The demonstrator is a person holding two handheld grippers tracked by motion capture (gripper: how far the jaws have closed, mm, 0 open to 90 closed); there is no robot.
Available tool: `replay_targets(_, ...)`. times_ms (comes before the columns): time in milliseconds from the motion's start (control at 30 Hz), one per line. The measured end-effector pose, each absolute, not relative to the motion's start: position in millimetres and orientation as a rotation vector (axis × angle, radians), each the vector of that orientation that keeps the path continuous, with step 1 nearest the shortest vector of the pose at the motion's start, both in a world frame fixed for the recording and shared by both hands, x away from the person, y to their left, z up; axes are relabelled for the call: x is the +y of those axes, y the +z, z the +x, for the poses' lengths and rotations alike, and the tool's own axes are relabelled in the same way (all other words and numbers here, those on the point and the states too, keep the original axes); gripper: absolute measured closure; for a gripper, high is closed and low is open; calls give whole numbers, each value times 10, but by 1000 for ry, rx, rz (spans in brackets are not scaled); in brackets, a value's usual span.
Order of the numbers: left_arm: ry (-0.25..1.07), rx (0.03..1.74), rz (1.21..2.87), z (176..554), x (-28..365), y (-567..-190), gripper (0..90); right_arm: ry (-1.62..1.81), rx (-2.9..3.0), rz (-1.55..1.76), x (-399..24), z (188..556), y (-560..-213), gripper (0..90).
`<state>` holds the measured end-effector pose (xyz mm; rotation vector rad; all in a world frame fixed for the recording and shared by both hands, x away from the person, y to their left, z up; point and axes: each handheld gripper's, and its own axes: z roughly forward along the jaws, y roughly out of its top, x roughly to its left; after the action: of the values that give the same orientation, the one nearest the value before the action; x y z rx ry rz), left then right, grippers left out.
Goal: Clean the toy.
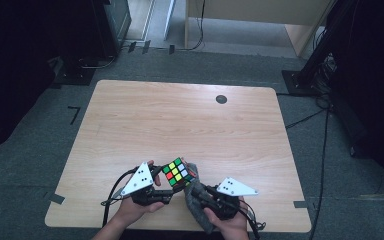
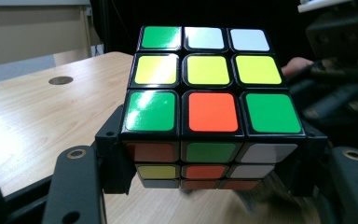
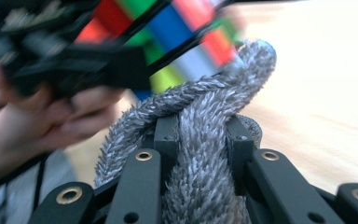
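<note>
Work in hand: we are wiping a scrambled, black-framed plastic puzzle cube with glossy colour stickers (image 1: 178, 173) using a grey, shaggy chenille cloth (image 1: 196, 202), by our reading.

Left gripper (image 1: 166, 186): its jaws are clamping the cube from two opposite sides, so the cube is staying lifted off the light wood-grain tabletop (image 1: 180, 115) with its upper faces free for the cloth.

Right gripper (image 3: 200, 133): its jaws are pinching a bunched fold of the cloth, with the loose end standing forward as a soft pad against the cube's side.

Why two grips: we are judging that one hand is steadying while the other is rubbing; the cube would otherwise be sliding on the table.

Cube location: near the table's front edge, between the two grippers, just above the surface.

Cube appearance: the face towards the left gripper view is showing green, white, white above three yellows above green, orange, green; stickers are reflecting light, edges look clean. In the right gripper view it is blurring.

Cloth contact: touching the cube's right side; exact area unclear.
</note>
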<state>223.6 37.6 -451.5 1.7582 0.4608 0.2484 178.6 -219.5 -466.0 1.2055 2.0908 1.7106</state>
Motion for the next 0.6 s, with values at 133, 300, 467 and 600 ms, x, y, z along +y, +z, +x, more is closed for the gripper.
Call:
replay_targets(133, 240, 460, 1756, 2237, 369, -4518, 342, 1691, 2113, 1159, -2152, 1780, -4681, 733)
replay_targets(300, 238, 472, 1750, 2252, 390, -4514, 342, 1634, 2278, 968, -1895, 1686, -4739, 730)
replay_targets(467, 233, 467, 1750, 2247, 386, -4511, 342, 1616, 2263, 969, -1925, 1697, -4728, 730)
replay_targets(600, 231, 464, 1754, 2246, 382, -4513, 342, 1645, 2105, 1106, -2140, 1778, -4687, 731)
